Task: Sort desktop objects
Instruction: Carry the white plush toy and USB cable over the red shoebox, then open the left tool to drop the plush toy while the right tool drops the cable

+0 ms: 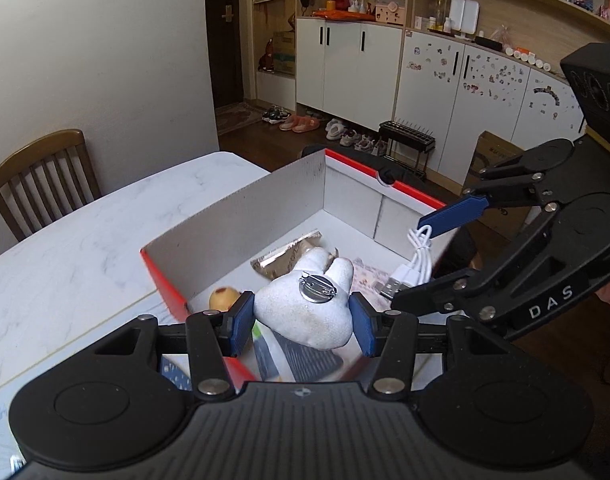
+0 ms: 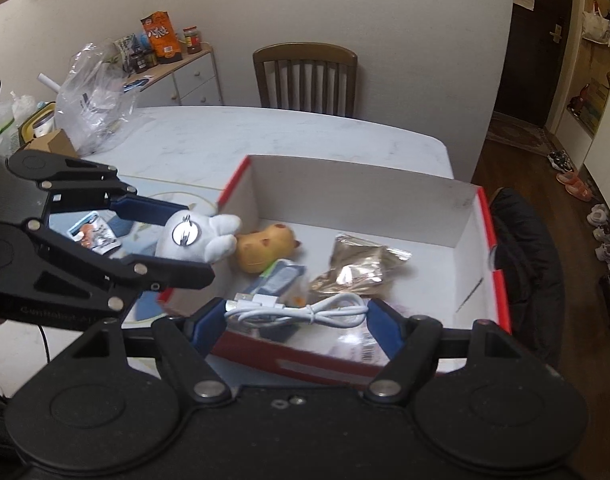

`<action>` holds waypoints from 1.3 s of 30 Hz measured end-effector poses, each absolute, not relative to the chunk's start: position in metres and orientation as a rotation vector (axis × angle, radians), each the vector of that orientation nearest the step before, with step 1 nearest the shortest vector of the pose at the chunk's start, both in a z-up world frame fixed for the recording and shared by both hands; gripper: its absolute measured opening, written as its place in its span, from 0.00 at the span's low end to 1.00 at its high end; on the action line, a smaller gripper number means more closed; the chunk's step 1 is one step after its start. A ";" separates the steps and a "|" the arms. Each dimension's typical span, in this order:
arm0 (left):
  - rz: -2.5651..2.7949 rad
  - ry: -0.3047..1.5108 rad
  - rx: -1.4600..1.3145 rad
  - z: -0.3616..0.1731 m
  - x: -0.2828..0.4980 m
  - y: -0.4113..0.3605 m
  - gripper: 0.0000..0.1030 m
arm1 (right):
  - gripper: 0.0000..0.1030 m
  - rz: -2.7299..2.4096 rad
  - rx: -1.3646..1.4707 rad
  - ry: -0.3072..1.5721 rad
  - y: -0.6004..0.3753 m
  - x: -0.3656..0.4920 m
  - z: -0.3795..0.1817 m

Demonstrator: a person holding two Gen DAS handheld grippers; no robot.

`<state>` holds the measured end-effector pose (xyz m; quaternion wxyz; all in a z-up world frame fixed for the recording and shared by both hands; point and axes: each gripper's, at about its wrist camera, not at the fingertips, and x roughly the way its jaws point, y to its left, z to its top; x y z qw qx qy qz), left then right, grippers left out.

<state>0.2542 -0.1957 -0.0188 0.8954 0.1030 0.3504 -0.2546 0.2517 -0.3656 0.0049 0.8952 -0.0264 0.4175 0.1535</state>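
Note:
My left gripper (image 1: pixel 301 320) is shut on a white plush toy (image 1: pixel 309 304) with a round metal pin on its back, held over the near left corner of a red-edged white cardboard box (image 1: pixel 265 204). It also shows in the right wrist view (image 2: pixel 201 236). My right gripper (image 2: pixel 297 320) is shut on a coiled white USB cable (image 2: pixel 301 310), held over the box's near edge; the cable hangs in the left wrist view (image 1: pixel 415 264). Inside the box (image 2: pixel 457 216) lie a yellow plush animal (image 2: pixel 265 248), a gold foil packet (image 2: pixel 357 264) and a blue-white packet (image 2: pixel 277 278).
The box stands on a white marble table (image 2: pixel 305 132) with a wooden chair (image 2: pixel 305 76) behind it. A clear plastic bag (image 2: pixel 93 92) and a small cardboard box (image 2: pixel 53 144) sit at the table's far left. Small cards (image 2: pixel 95 236) lie left of the box.

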 end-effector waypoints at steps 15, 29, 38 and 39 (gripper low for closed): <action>-0.481 0.848 0.286 -0.049 0.344 -0.218 0.48 | 0.73 0.299 -0.062 0.939 -0.396 0.307 -0.029; -0.434 0.996 0.377 -0.092 0.397 -0.231 0.49 | 0.73 0.309 -0.124 1.036 -0.388 0.342 -0.063; -0.447 1.054 0.450 -0.110 0.407 -0.242 0.49 | 0.73 0.311 -0.130 1.098 -0.386 0.348 -0.082; -0.450 1.060 0.456 -0.112 0.407 -0.243 0.49 | 0.73 0.309 -0.127 1.102 -0.387 0.348 -0.084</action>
